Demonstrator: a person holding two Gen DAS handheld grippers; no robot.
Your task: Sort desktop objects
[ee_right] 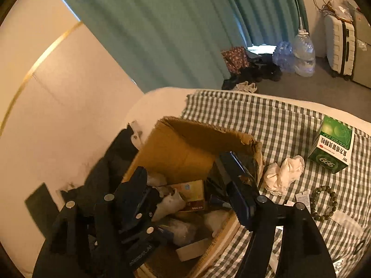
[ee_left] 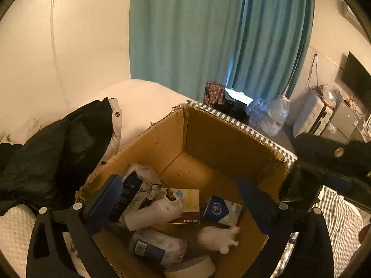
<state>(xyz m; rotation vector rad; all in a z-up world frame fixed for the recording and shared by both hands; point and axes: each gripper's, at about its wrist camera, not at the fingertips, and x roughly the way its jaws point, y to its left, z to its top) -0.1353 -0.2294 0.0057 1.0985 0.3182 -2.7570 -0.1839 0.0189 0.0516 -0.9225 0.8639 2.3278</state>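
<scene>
Cardboard box (ee_left: 204,139) sits open right under your left gripper (ee_left: 183,199), whose jaws are spread wide and hold nothing. Your right gripper (ee_right: 185,180) is likewise wide and empty above it; off to its right lie a white cloth (ee_right: 285,173) and green medicine box (ee_right: 331,146).
</scene>
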